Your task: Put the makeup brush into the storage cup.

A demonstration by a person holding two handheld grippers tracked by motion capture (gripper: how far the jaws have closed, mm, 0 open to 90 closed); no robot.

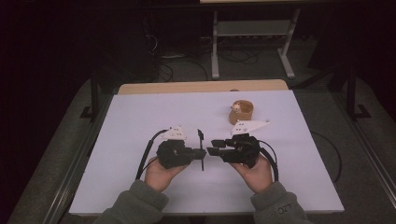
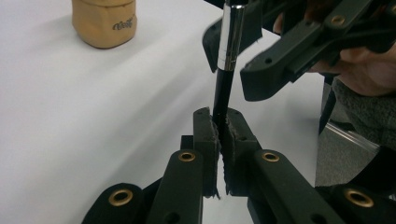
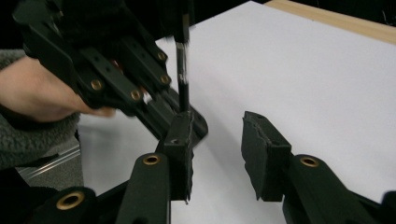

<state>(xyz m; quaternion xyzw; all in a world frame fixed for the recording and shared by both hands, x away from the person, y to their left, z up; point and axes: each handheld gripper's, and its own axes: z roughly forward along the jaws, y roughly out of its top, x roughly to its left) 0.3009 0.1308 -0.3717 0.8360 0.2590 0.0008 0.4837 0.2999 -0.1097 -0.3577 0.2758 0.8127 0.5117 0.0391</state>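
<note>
A slim black stick (image 1: 201,150) with a silver metal sleeve (image 2: 229,37) is held near mid-table, running front to back in the high view. My left gripper (image 1: 201,153) is shut on its black shaft (image 2: 220,100), and the pads (image 2: 208,133) press it from both sides. My right gripper (image 1: 213,146) faces it from the right, open, its jaws on either side of the stick's sleeved end without touching it. In the right gripper view the right gripper (image 3: 217,154) has only white table between its pads, with the stick (image 3: 183,70) and the left gripper (image 3: 187,122) just beyond.
A tan round cup (image 1: 241,112) (image 2: 105,23) with something small inside stands at the back right of the white table (image 1: 140,121). A wooden strip (image 1: 201,87) edges the far side. Metal rails (image 1: 74,168) flank the table.
</note>
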